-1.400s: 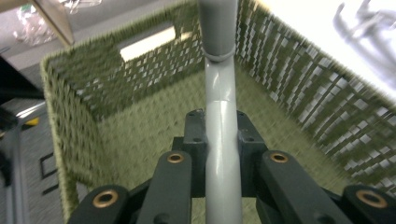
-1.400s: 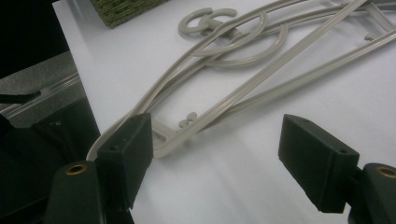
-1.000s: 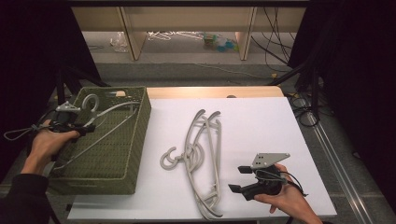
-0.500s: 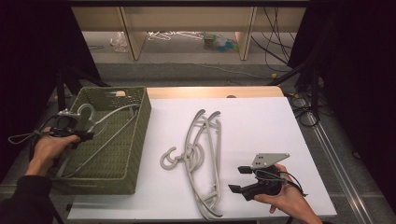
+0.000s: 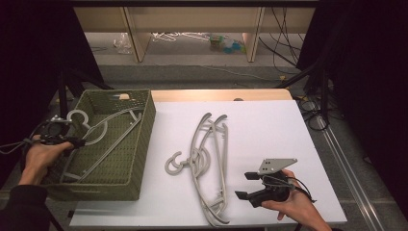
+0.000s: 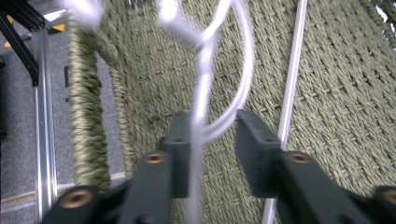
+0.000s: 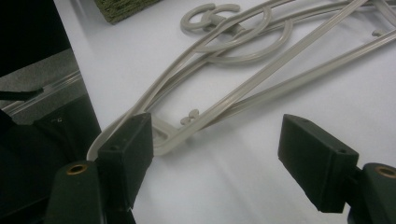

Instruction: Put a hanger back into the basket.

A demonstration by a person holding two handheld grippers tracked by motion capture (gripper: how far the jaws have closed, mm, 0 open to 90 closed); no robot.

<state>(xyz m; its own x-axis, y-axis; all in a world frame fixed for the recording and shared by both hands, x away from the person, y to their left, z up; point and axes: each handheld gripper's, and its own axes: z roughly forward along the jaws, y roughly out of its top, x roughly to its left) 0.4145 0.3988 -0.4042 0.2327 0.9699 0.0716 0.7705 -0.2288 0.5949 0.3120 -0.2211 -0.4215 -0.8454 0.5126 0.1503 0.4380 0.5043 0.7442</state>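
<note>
A grey plastic hanger (image 5: 103, 127) lies slanted in the green woven basket (image 5: 144, 144), its hook (image 5: 77, 117) at the basket's left rim. My left gripper (image 5: 77, 139) sits at that rim. In the left gripper view the hanger's neck (image 6: 201, 93) runs between the jaws of my left gripper (image 6: 212, 140), which have just been opening and stand apart around it. A pile of grey hangers (image 5: 209, 159) lies on the white table. My right gripper (image 5: 243, 185) rests open to its right, the pile's near end (image 7: 177, 130) just ahead of its left jaw.
The white tabletop (image 5: 269, 130) has free room right of the pile. A wooden strip (image 5: 216, 95) runs along the table's back edge. Black stands and cables (image 5: 312, 106) crowd the right side, and a metal frame rail (image 6: 44, 116) stands left of the basket.
My left hand has moved left and toward the person, sinking a little, and its jaws have parted around the hanger's neck. The hanger has settled lower in the basket. The right hand stayed still.
</note>
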